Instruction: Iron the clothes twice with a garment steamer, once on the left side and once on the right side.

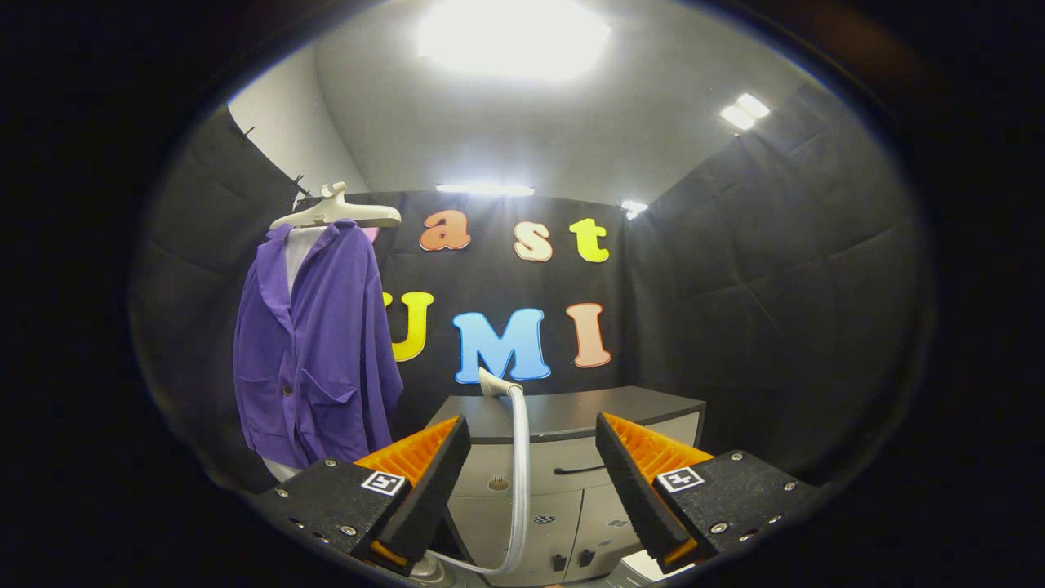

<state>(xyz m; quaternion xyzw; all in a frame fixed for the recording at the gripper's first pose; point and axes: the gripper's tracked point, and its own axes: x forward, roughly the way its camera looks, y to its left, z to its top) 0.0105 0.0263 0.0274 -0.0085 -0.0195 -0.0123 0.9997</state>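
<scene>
- Gripper (pixel 531 482): the two fingers stand wide apart, with nothing clamped between them; each carries a small square marker on its upper face.
- Steamer hose (pixel 519 490): a pale, flexible tube rises in the gap between the fingers, touching neither, and curves away low down toward the left finger's base.
- Steamer head (pixel 492 382): the pale tip at the top of the hose, seen just above and beyond the fingertips, in front of the cabinet's top edge.
- Cabinet (pixel 571 416): dark top, light front with a dark handle and doors below; it stands beyond the fingers, against the booth's back wall.
- Jacket (pixel 314 359): a purple garment with buttons and a patch pocket, hanging to the left of the cabinet and well beyond the left finger.
- Hanger (pixel 339 212): pale, carrying the jacket at its shoulders, tilted slightly.
- Ceiling lights (pixel 514 37): bright panels overhead.
</scene>
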